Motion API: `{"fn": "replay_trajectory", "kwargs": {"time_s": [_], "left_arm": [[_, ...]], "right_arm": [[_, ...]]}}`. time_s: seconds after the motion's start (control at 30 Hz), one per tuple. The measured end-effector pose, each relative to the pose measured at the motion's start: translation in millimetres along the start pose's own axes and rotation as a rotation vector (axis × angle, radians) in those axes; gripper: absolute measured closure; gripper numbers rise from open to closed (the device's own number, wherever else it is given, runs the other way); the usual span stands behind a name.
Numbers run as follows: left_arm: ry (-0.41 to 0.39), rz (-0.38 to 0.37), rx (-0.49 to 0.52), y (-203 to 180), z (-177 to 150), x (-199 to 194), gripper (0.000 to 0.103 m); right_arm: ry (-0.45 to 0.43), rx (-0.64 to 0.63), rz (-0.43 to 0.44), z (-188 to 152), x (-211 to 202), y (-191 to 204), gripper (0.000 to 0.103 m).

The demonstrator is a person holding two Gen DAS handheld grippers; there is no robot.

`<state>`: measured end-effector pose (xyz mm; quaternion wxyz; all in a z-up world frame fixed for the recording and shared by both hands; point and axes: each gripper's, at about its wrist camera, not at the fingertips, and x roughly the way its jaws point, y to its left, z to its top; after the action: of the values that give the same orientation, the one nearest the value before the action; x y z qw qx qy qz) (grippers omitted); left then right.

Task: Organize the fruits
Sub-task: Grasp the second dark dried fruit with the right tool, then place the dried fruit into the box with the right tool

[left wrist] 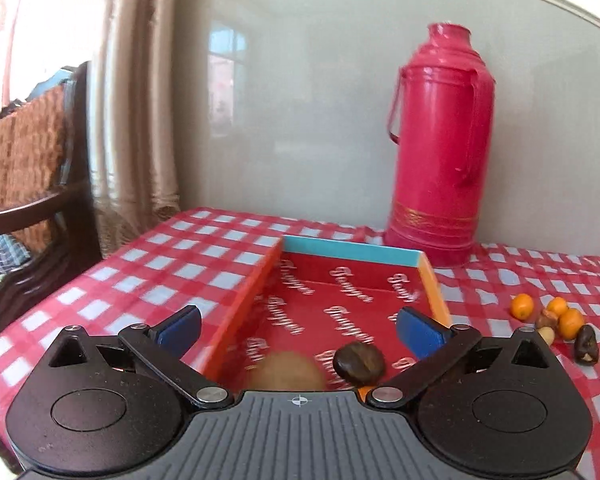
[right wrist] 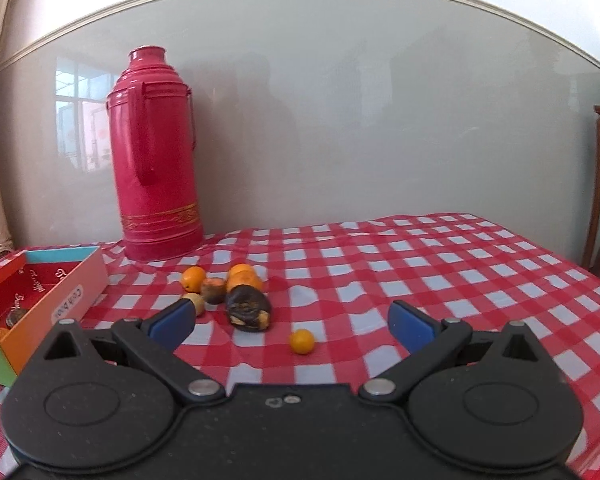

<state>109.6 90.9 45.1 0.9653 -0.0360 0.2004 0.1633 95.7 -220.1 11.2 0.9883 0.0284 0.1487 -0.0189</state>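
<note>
Left wrist view is showing me my left gripper hanging with jaws spread wide and empty over the shallow red cardboard box, where a blurred brown kiwi and a dark round chestnut are lying. My right gripper is hovering, jaws apart and gripping nothing, above the red-and-white checked tablecloth, near the loose small orange kumquats beside the tall red thermos flask

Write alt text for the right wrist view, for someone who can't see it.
The right tool is open and empty over a red checked tablecloth, with a lone small orange fruit just ahead. Beyond lies a cluster of orange and dark fruits; a red thermos stands by the wall and a colourful box sits at left.
</note>
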Motion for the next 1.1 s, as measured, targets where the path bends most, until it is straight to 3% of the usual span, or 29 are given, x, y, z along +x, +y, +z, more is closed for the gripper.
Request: {"fn": "replay_trajectory", "kwargs": {"time_s": [0.43,0.83,0.97,1.1], "left_arm": [[-0.052,0.139,-0.051,63.6,-28.4,-29.0,0.000],[-0.087,0.241,-0.171,107.8,-36.8,-37.6,0.000],[-0.083,0.247,-0.182,112.0,-39.5,-37.2,0.000],[-0.081,0.247,-0.183,114.1,-40.1,-36.8,0.000]], "right_arm": [[0.118,-0.027,0.086,12.1,57.0,33.8,0.010],[0.278,-0.018,-0.003,13.1,126.7,41.5,0.041],[0.318,-0.015,-0.012,8.8,137.8,42.8,0.067],[0.308,-0.016,-0.008,9.2,137.1,43.8,0.067]]}}
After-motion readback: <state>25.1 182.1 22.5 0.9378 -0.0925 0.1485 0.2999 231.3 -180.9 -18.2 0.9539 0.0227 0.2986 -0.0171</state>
